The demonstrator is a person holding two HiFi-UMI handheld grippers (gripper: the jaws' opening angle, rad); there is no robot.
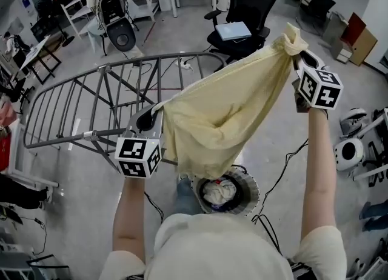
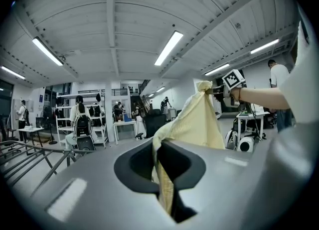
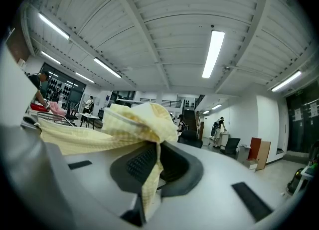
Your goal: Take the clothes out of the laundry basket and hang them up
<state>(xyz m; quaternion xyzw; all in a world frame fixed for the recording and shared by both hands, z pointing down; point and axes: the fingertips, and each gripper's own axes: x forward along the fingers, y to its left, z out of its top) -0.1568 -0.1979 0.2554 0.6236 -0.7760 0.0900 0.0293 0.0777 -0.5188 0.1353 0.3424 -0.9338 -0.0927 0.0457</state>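
Observation:
A pale yellow garment (image 1: 227, 106) hangs stretched between my two grippers, held high above the floor. My left gripper (image 1: 153, 114) is shut on one corner of it; in the left gripper view the yellow cloth (image 2: 192, 124) runs down into the closed jaws. My right gripper (image 1: 298, 60) is shut on the opposite bunched corner, higher up, and its own view shows the cloth (image 3: 134, 122) pinched between the jaws. Below the garment stands the round laundry basket (image 1: 247, 183) with white clothes (image 1: 219, 193) inside. The grey drying rack (image 1: 91, 103) lies behind and left of the garment.
A black office chair (image 1: 242, 12) with a laptop on its seat stands beyond the rack. A white robot base (image 1: 347, 151) sits at the right. Tables, shelves and a backpack on a chair (image 1: 112, 6) fill the far left. Cables trail across the floor by the basket.

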